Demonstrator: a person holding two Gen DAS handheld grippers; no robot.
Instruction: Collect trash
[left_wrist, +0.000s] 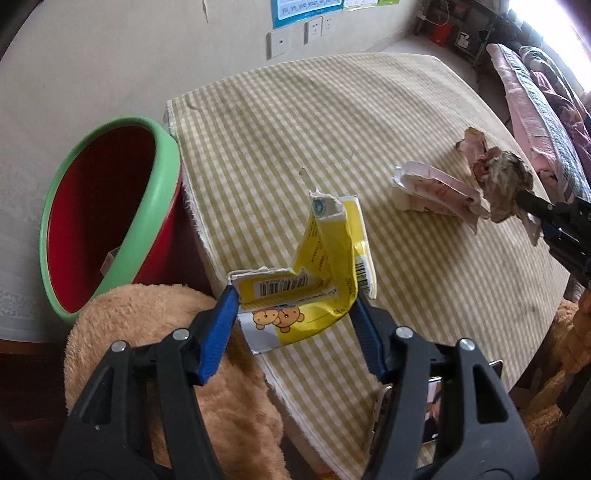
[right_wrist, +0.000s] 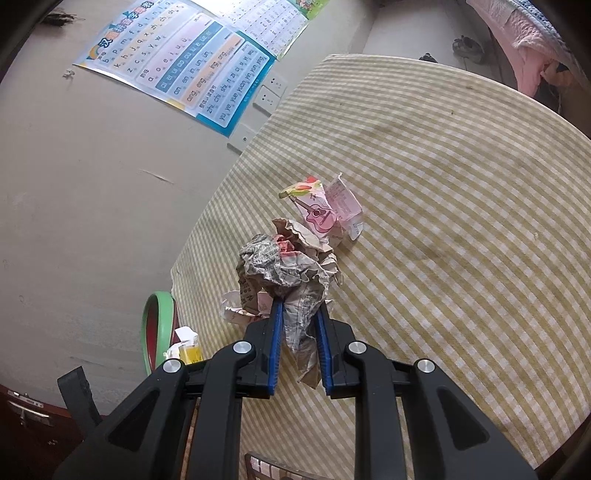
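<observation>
A: Your left gripper, at the bottom centre of the left view, is clamped on a torn yellow carton: glossy card, folded into a bent L, with a barcode and a cartoon bear. It sits at the near edge of the table.

B: And my right?

A: Your right gripper pinches a crumpled paper wad, grey printed sheet, wrinkled and lumpy, low in the centre of the right view.

B: What lies beyond?

A: Just past the wad, a flattened pink carton with a guitar drawing lies on the checked cloth. At the left of the left view stands a round red bin with a smooth green rim, beside the table.
</observation>
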